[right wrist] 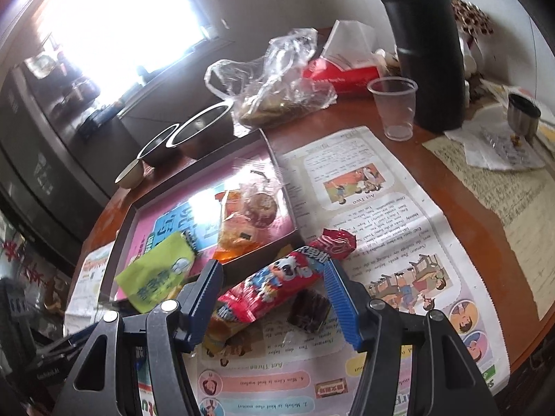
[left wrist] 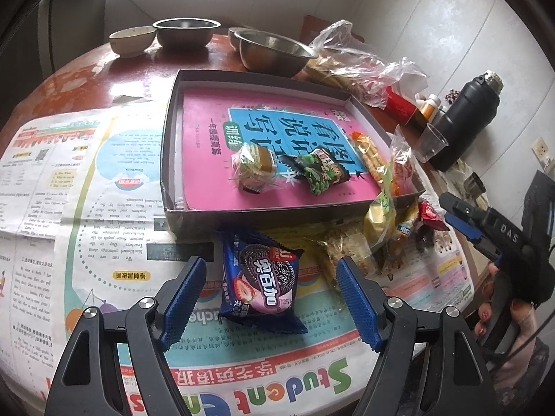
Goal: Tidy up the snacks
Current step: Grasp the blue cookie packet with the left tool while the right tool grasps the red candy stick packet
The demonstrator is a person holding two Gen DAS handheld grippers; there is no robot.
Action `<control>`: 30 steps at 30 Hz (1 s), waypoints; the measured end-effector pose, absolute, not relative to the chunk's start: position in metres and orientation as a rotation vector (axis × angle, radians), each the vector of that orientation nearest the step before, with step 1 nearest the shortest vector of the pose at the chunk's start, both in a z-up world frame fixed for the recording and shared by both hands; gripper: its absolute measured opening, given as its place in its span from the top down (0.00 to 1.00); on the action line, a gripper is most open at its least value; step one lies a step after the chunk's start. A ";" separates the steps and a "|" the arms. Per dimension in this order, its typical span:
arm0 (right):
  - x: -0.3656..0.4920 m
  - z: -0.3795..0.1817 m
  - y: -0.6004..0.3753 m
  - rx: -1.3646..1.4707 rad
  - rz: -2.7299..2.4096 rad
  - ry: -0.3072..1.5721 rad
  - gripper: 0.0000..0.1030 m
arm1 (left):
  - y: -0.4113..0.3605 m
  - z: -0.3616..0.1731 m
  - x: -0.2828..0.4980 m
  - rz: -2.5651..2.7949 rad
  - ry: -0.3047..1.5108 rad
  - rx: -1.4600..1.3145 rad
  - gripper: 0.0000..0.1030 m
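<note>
Beyond my work I see a round reddish-brown wooden table (left wrist: 104, 79) under printed newspaper sheets (left wrist: 86, 208). At its far edge sit two steel bowls (left wrist: 187, 33), a beige ceramic cup (left wrist: 131, 40), a tall black flask (right wrist: 426, 45) and a clear plastic cup (right wrist: 395, 107).

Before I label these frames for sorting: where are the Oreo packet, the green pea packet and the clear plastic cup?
Oreo packet (left wrist: 261, 279), left wrist view, cookie picture.
Green pea packet (left wrist: 321, 172), left wrist view, wrapper middle.
Clear plastic cup (right wrist: 395, 107), right wrist view, side wall.

Two metal bowls (left wrist: 186, 33) (left wrist: 274, 52), one ceramic bowl (left wrist: 131, 40), one box (left wrist: 170, 138), one plastic cup (left wrist: 430, 142) and one black flask (left wrist: 464, 118) are counted.
</note>
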State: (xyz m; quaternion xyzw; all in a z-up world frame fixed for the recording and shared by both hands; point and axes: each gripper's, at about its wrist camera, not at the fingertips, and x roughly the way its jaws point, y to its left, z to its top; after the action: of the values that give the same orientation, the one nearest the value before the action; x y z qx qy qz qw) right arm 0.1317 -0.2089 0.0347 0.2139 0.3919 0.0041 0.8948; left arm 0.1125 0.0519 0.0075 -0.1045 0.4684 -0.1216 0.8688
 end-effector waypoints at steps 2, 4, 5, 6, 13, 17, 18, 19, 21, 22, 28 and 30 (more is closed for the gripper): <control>0.136 0.030 -0.213 0.470 0.007 0.832 0.42 | 0.052 0.007 0.114 -0.255 0.983 -0.216 0.24; 0.141 0.023 -0.216 0.499 0.005 0.858 0.42 | 0.052 0.006 0.114 -0.253 0.984 -0.215 0.24; 0.143 0.020 -0.217 0.512 0.005 0.868 0.42 | 0.053 0.006 0.115 -0.253 0.985 -0.215 0.24; 0.144 0.016 -0.219 0.531 0.009 0.877 0.42 | 0.053 0.005 0.115 -0.251 0.987 -0.215 0.24; 0.154 -0.001 -0.228 0.617 0.046 0.904 0.42 | 0.055 0.000 0.119 -0.241 1.001 -0.212 0.24; 0.158 -0.007 -0.230 0.630 0.066 0.897 0.41 | 0.057 -0.004 0.120 -0.236 1.012 -0.212 0.24; 0.158 -0.007 -0.230 0.634 0.072 0.886 0.42 | 0.057 -0.005 0.121 -0.237 1.015 -0.212 0.24; 0.159 -0.007 -0.231 0.636 0.077 0.882 0.42 | 0.057 -0.005 0.121 -0.239 1.016 -0.213 0.24; 0.159 -0.008 -0.234 0.651 0.091 0.872 0.42 | 0.056 -0.006 0.121 -0.246 1.018 -0.212 0.24; 0.159 -0.009 -0.235 0.658 0.097 0.868 0.42 | 0.056 -0.007 0.121 -0.251 1.020 -0.212 0.24; 0.160 -0.011 -0.240 0.694 0.136 0.838 0.50 | 0.053 -0.013 0.123 -0.255 1.042 -0.199 0.24; 0.159 -0.010 -0.240 0.691 0.147 0.827 0.55 | 0.053 -0.015 0.123 -0.253 1.047 -0.196 0.24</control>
State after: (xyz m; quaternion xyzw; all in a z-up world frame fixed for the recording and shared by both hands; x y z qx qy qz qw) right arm 0.1589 -0.2405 -0.0098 0.3286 0.3932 0.0699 0.8559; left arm 0.1233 0.0525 -0.0146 -0.0930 0.4979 -0.1202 0.8538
